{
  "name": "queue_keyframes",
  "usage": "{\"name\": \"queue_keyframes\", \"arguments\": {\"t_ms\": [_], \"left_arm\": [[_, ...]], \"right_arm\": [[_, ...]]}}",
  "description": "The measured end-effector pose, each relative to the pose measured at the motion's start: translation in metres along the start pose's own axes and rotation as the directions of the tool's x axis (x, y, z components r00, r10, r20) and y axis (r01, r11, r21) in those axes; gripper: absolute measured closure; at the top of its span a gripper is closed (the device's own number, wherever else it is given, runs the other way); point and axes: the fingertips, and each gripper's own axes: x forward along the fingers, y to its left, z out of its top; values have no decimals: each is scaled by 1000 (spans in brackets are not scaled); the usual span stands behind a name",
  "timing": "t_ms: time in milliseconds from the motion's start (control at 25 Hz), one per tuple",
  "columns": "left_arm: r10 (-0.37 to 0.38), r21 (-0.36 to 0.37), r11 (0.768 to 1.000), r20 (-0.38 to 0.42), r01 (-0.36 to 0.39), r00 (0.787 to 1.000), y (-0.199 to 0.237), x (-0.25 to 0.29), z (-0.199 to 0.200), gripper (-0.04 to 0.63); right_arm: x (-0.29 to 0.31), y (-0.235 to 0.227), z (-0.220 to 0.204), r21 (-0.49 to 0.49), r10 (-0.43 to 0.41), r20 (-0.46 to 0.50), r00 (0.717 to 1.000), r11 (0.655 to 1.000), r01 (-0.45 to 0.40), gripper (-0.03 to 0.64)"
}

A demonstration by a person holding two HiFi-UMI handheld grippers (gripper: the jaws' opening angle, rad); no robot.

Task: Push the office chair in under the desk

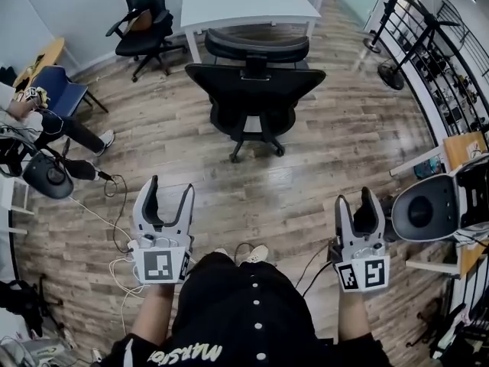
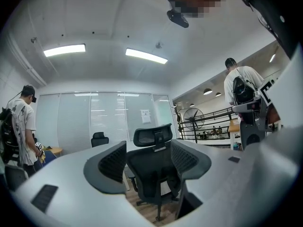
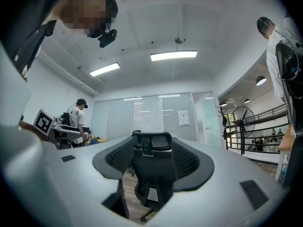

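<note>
This is an open-plan office. At the top centre of the head view a white desk (image 1: 244, 2) stands on a wood-plank floor (image 1: 336, 151). A black mesh office chair (image 1: 256, 94) sits in front of it, and a second black chair (image 1: 145, 14) is at the upper left. A pedestal fan (image 1: 392, 75) and a black railing (image 1: 439, 52) fill the upper right. The left gripper view shows frosted glass partitions (image 2: 102, 117) across the middle and ceiling strip lights (image 2: 146, 56) above them.

At twelve o'clock the head view's top edge crops the desk (image 1: 244, 6). The office chair (image 1: 256, 90) hides its seat behind its backrest. The wall notice (image 2: 145, 116) is too small to read.
</note>
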Motion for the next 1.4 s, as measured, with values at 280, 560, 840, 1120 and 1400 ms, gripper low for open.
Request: {"name": "queue_keyframes", "arguments": {"t_ms": [280, 560, 840, 1120, 1400], "left_arm": [[7, 4, 1000, -22, -7, 1000, -3, -4, -2, 293], [-10, 1, 1000, -42, 10, 999, -2, 10, -13, 290], [-29, -9, 1000, -29, 29, 999, 6, 43, -14, 290], [-40, 2, 999, -23, 40, 999, 16, 72, -12, 288], [-47, 8, 999, -33, 47, 998, 24, 95, -16, 284]], "right_arm": [[3, 0, -6, 14, 18, -22, 1000, 1000, -17, 365], [14, -9, -16, 9, -21, -51, 998, 1000, 22, 365], [42, -16, -14, -34, -37, -59, 998, 999, 35, 357], [72, -22, -11, -37, -46, -52, 998, 998, 44, 357], [97, -24, -15, -40, -36, -67, 997, 999, 33, 354]]}}
